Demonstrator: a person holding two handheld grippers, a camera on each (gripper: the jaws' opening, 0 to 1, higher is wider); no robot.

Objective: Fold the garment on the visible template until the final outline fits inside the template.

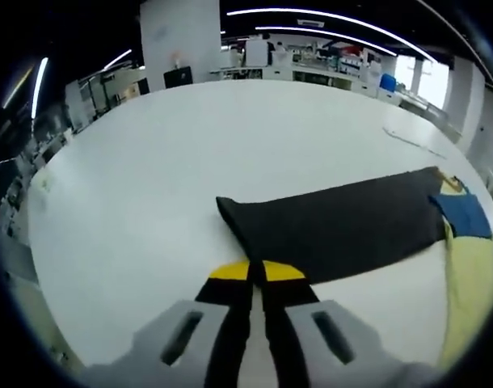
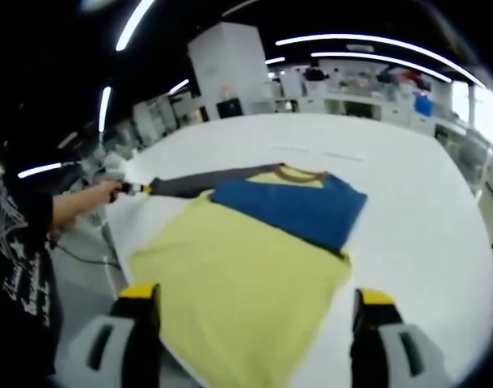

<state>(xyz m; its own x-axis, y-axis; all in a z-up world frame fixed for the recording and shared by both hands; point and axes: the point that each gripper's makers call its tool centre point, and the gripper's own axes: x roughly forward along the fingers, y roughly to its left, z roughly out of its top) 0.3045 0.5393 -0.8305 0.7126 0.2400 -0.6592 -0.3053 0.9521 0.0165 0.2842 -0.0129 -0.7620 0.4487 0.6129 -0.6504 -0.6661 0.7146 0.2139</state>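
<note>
Table: broad white table [image 1: 190, 153], bare surface running back toward a room of shelves and desks; the same white top in the right gripper view [image 2: 416, 202]
Garment: shirt [image 2: 238, 275] spread flat on the table, yellow body nearest the right gripper, blue panel [image 2: 295, 206] across the chest, brown collar at the far edge
Sleeve: dark grey sleeve [image 1: 335, 226] drawn out straight and flat across the table, away from the yellow body; in the right gripper view it is a thin dark strip [image 2: 198, 182] running from the blue panel toward the person
Garment, left gripper view: yellow body [image 1: 473, 275] and a blue patch [image 1: 465, 214] at the right edge, sleeve joining them there
Left gripper: left gripper [image 1: 256, 273] jaws pressed together, yellow tips touching, right at the near edge of the sleeve close to its cuff end; cannot tell whether cloth is pinched between them
Left gripper, seen from the right: small, at the sleeve's far end [image 2: 129, 188], held by the person's hand [image 2: 109, 190]
Right gripper: right gripper [image 2: 254, 303] jaws set wide apart, yellow-tipped, standing over the near hem of the yellow body with nothing between them
Person: forearm and a dark printed top [image 2: 20, 267] at the left of the right gripper view
Template: no outline that I can make out on the table
</note>
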